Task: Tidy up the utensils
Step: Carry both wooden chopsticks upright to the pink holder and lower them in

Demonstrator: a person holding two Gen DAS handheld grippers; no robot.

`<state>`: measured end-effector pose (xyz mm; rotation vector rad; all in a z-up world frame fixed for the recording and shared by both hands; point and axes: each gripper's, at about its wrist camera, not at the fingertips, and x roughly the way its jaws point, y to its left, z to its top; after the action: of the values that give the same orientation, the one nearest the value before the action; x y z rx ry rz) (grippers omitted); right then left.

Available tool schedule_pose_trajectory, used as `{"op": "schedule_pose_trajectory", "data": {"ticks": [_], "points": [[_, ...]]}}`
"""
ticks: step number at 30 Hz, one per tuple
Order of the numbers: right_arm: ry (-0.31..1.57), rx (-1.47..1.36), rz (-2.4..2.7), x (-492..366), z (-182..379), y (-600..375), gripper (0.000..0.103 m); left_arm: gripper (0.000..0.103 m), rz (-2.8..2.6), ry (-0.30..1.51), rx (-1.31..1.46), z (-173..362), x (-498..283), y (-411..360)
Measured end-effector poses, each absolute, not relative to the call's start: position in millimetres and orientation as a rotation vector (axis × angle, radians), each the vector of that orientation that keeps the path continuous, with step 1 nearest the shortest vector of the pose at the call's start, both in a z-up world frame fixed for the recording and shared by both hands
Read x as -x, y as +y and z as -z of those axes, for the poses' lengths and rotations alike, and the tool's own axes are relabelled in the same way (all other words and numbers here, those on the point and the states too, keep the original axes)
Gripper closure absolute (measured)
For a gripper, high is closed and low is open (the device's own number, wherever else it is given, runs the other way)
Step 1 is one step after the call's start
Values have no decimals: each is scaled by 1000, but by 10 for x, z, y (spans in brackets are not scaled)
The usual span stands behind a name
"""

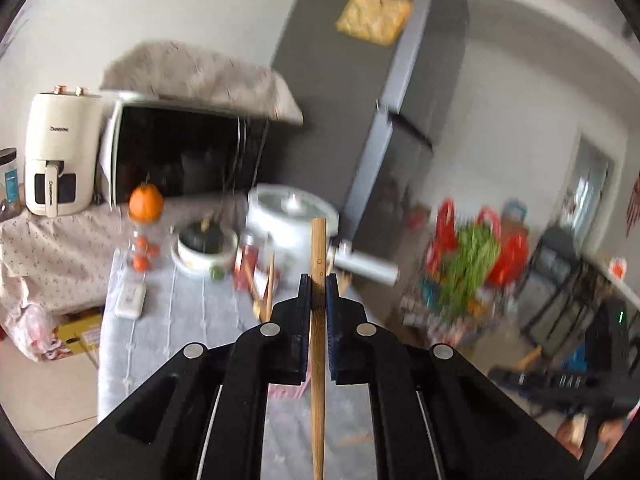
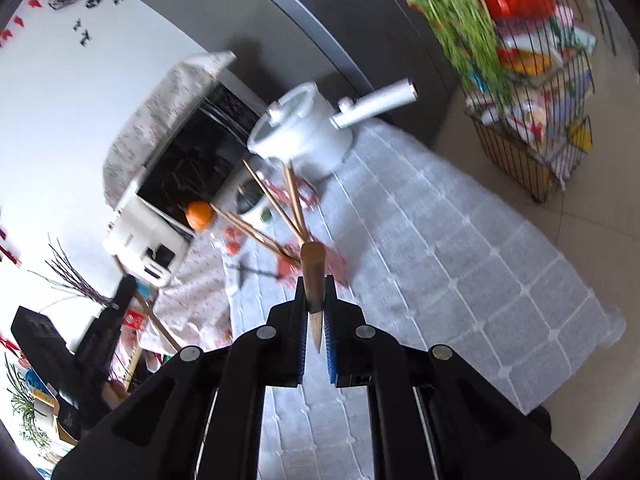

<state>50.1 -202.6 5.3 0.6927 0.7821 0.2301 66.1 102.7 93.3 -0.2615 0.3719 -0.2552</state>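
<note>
My left gripper is shut on a light wooden chopstick, which stands upright between the pads and runs down past the bottom of the left wrist view. In the right wrist view, my right gripper is shut on a darker wooden utensil, thin tip toward the camera. Both are raised above the table, which has a pale quilted cloth. Several more chopsticks fan out of a red holder in front of the white pot.
On the table are the white pot with its long handle, a bowl, an orange on a jar and a remote. Behind are a microwave, an air fryer and a grey fridge. A wire rack of greens stands to the right.
</note>
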Motion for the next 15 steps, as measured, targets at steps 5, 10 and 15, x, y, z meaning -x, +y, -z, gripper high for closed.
{"op": "schedule_pose_trajectory", "data": {"ticks": [5, 10, 15], "points": [[704, -692, -220, -604, -305, -2128, 95, 97, 183, 243, 381, -1189, -1012, 1114], [678, -684, -212, -762, -406, -2182, 95, 97, 100, 195, 378, -1136, -1459, 996], [689, -663, -194, -977, -387, -2171, 95, 96, 28, 182, 367, -854, -1796, 972]]}}
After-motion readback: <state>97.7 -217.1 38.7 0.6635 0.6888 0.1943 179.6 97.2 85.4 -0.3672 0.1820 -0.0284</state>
